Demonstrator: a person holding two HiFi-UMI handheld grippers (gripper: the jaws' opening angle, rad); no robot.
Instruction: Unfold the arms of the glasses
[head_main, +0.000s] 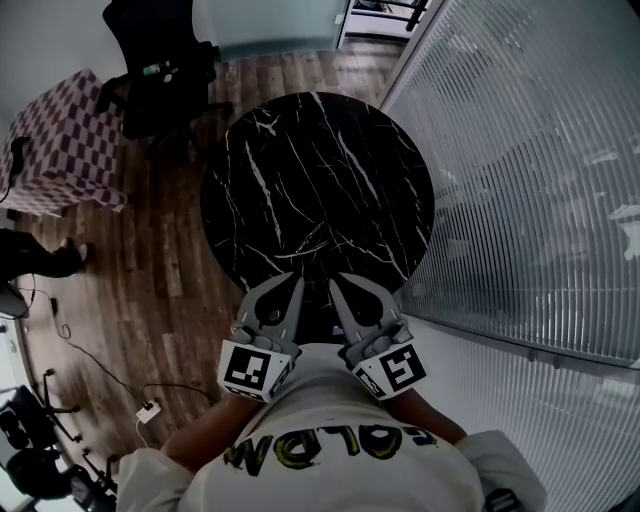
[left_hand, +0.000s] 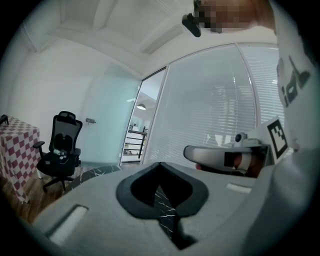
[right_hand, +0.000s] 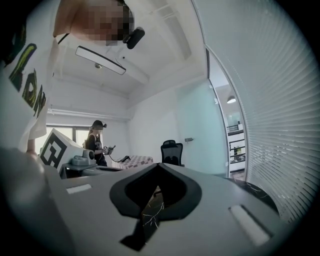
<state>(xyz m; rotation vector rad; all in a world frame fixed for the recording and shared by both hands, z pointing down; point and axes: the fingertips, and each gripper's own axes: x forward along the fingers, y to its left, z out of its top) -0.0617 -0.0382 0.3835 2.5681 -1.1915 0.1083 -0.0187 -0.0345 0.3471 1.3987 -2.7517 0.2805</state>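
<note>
- Wood-plank floor (head_main: 150, 250) surrounds a round worktop (head_main: 320, 180) of glossy black stone with thin white veins. A wall of pale slatted blinds (head_main: 540, 170) runs along one side. A black office chair (head_main: 160, 70) and a red-checked cloth (head_main: 60, 140) stand beyond it.
- Left gripper (head_main: 296, 282): its smooth grey plastic jaws meet tip to tip with nothing between them. Only veined stone shows through the dark-rimmed opening behind the tips.
- Right gripper (head_main: 336, 286): likewise closed and empty. It sits just beside the left one, and both are held near the person's chest at the worktop's near edge.
- Glasses: none shows in any view, so I cannot tell which way they lie, how their long axis runs, or which gripper is nearer. The worktop itself lies ahead of and below both grippers.
- Judgement: unfolding has not begun. The glasses must first be found, and the jaws must part before either can take hold of a thin arm.
</note>
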